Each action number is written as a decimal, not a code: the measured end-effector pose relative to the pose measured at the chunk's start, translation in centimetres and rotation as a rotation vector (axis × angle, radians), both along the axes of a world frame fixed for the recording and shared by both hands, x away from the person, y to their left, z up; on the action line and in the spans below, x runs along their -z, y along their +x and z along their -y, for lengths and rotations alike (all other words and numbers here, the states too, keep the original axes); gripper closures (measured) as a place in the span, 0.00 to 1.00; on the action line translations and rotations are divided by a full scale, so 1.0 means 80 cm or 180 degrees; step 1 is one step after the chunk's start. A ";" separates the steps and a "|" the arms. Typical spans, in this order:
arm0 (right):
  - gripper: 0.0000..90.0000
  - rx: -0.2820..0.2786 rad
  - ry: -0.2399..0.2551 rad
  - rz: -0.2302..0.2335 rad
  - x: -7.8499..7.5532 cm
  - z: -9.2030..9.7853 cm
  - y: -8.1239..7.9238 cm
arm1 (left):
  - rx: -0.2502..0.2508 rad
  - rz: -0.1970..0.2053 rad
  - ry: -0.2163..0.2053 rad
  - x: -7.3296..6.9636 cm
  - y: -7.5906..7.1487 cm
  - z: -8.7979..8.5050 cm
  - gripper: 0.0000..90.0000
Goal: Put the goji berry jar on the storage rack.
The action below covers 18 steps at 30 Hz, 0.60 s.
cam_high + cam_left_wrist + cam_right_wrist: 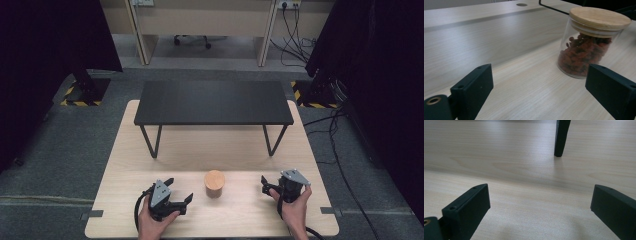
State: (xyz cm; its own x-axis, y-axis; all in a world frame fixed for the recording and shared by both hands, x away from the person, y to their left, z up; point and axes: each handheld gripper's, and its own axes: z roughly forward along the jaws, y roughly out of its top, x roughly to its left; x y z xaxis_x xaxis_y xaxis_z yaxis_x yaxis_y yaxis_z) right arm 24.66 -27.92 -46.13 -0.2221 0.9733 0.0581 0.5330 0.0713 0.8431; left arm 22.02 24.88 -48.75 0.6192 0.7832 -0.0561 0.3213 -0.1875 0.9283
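Observation:
A small glass jar (215,183) with a round wooden lid stands upright on the light wooden table (125,165), near its front edge. In the left gripper view the jar (586,50) holds dark red dried berries and sits ahead and to the right of the jaws. My left gripper (181,189) rests just left of the jar, open, nothing between its jaws (540,82). To the jar's right, my right gripper (265,185) is open too and apart from it. Bare tabletop lies between its spread jaws (539,205).
A low black shelf (214,102) on thin metal legs stands across the back half of the table; one leg (561,137) rises ahead of the right gripper. Grey carpet, cables and dark curtains surround the table. Bare wood stretches between shelf and jar.

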 end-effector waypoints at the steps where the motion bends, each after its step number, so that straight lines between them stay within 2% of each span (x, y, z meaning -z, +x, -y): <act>1: 0.03 0.0001 0.0001 0.0000 0.000 0.000 0.000 | 0.0021 0.0005 0.0000 0.000 0.001 0.000 0.08; 7: 0.03 0.0006 0.0000 -0.0010 0.000 0.000 0.001 | 0.0142 0.0026 0.0024 0.000 0.005 0.007 0.08; 18: 0.03 0.0008 0.0003 -0.0014 -0.001 0.000 0.001 | 0.0370 0.0021 0.0105 -0.003 0.025 0.035 0.08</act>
